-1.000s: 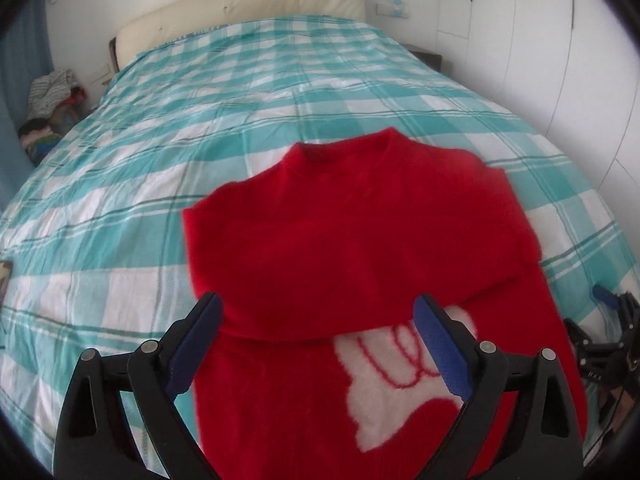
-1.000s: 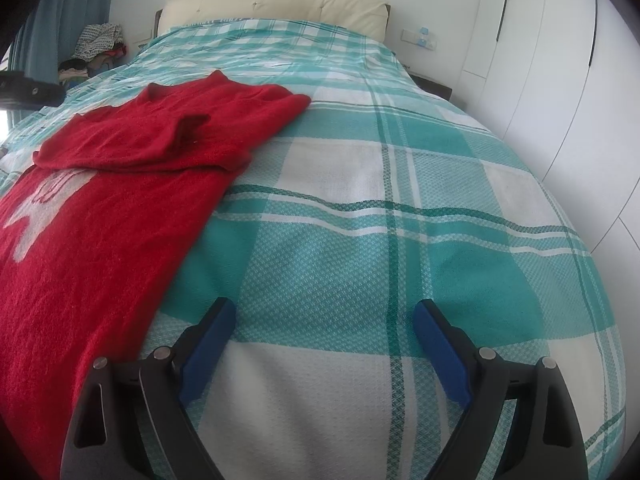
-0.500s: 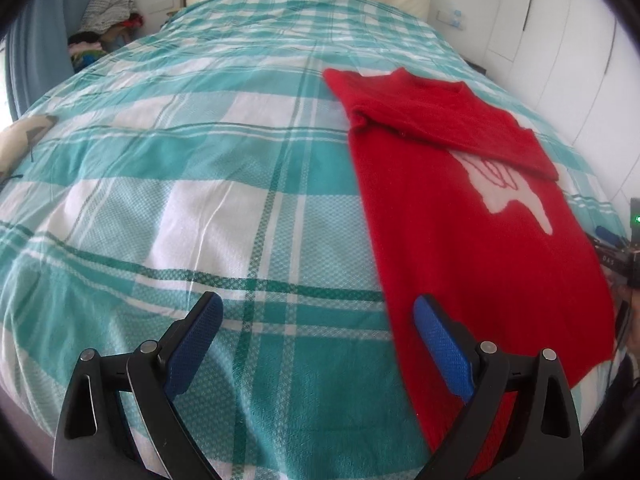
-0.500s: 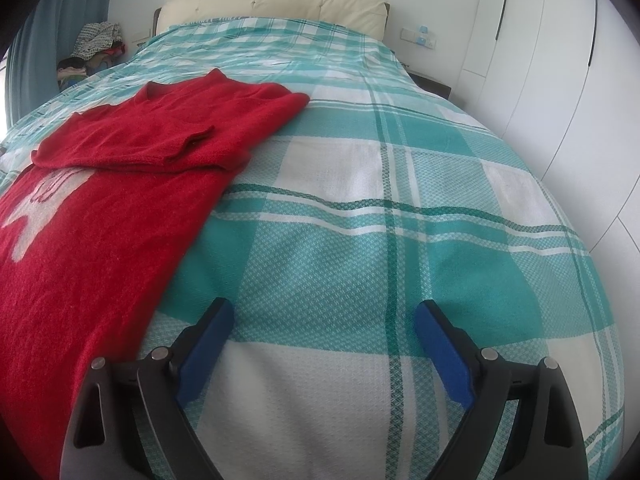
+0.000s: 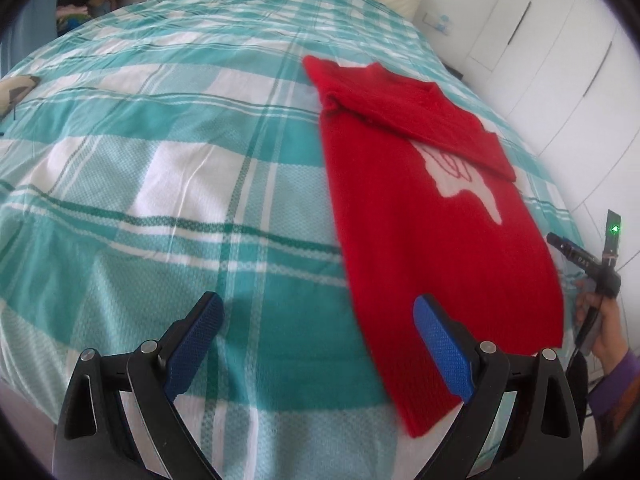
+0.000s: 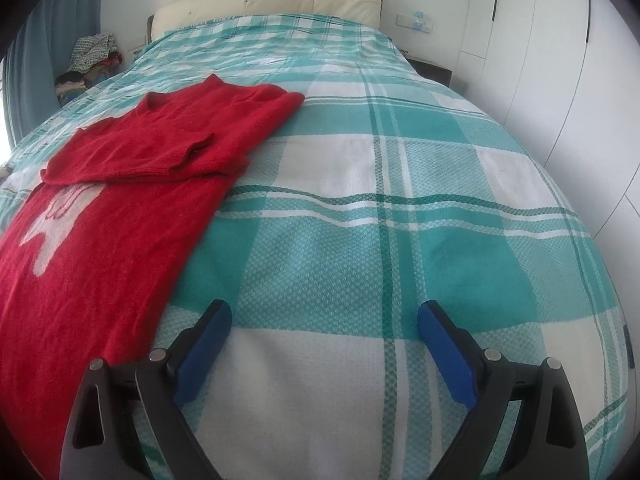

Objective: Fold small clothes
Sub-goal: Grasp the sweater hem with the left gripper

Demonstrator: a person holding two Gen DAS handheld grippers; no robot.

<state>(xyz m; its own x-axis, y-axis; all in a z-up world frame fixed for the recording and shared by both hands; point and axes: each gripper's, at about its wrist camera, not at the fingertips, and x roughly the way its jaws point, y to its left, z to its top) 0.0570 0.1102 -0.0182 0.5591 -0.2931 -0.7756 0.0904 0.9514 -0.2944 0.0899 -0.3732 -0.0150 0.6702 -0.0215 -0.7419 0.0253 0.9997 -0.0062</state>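
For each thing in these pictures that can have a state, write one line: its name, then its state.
Red sweater: flat on the bed, top part folded down over its white motif.
Left gripper: open, holding nothing.
Right gripper: open, holding nothing.
Checked bedcover: spread out over the bed.
Wardrobe doors: closed.

Sweater [image 5: 432, 216] lay flat on bed [image 5: 160, 152], sleeves folded across chest; clothes pile [image 6: 90, 64] beside headboard [image 6: 272, 2].
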